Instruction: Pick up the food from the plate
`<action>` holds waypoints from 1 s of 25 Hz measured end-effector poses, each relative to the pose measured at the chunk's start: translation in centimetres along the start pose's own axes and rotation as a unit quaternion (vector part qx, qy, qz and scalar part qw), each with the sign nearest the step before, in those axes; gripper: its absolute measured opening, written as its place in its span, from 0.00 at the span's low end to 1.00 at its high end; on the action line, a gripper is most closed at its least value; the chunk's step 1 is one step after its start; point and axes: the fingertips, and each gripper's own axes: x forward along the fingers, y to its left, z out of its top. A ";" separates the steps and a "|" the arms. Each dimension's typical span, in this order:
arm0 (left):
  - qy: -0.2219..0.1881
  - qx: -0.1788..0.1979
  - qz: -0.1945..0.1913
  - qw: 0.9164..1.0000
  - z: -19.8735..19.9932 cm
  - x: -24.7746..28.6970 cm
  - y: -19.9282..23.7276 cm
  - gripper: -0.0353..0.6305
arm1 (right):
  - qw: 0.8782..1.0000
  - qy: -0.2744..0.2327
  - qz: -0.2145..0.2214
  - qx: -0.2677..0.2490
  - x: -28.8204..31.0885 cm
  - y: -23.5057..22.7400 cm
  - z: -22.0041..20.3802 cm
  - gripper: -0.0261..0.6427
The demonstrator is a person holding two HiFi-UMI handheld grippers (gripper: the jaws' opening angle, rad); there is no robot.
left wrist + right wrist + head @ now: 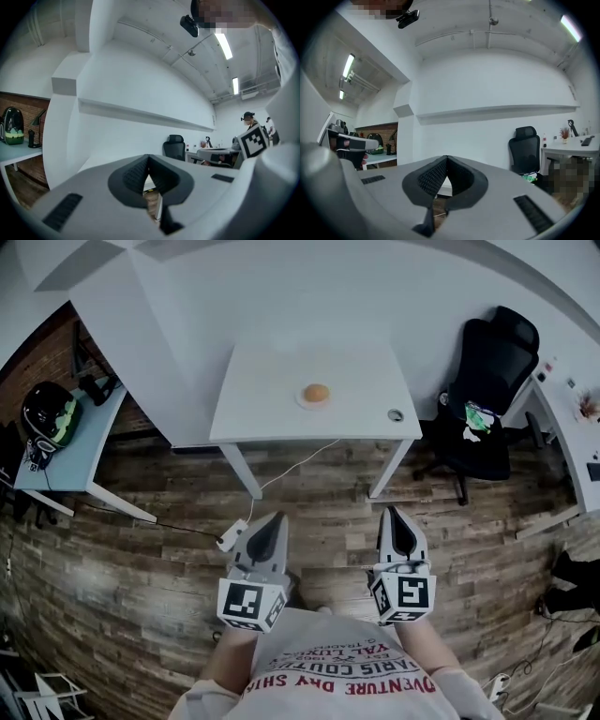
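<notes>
Left gripper: my left gripper [277, 518] is clenched. Its ribbed pads are pressed together at the tip with nothing between them, and it points level above the wooden floor [141, 615].
Right gripper: my right gripper [392, 513] is clenched the same way, pads meeting at the tip and empty. It is level beside the left one, with a gap between the two.
Food: a small, round, golden-brown piece of food [316, 393] is well ahead of both grippers. It sits between their two lines, a little nearer the left gripper's, and neither gripper touches it.
Plate: the white plate [302, 402] lies under the food, pale against the top it rests on. It is just as far ahead of me.
Surface: the white surface [262, 399] carries the plate and stands across a stretch of floor from both gripper tips. A small round ring [395, 415] sits near its corner, ahead of my right gripper.
Cable: a white cable [300, 463] runs down from the surface to a white plug block [232, 532] on the floor, just left of my left gripper.
Office chair: a black office chair [487, 381] stands ahead and to the right of my right gripper, beyond the surface's edge.
Side desk: a pale blue side desk [66, 460] is far to the left of my left gripper, with a black and green helmet [49, 413] on it.
</notes>
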 end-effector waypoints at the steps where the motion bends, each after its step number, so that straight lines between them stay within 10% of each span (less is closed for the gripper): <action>1: 0.003 0.005 -0.005 1.000 -0.1 1.0 0.2 0.06 | 1.000 0.003 -0.006 0.001 0.5 -0.6 -0.2 0.05; 10: -0.002 0.046 -0.061 0.997 -0.7 14.0 5.0 0.06 | 0.997 0.001 -0.080 0.011 9.1 -5.5 -1.4 0.05; 25: 0.033 -0.004 -0.108 0.994 -0.9 37.0 21.7 0.06 | 0.991 0.042 -0.129 0.009 34.5 -6.9 -1.6 0.05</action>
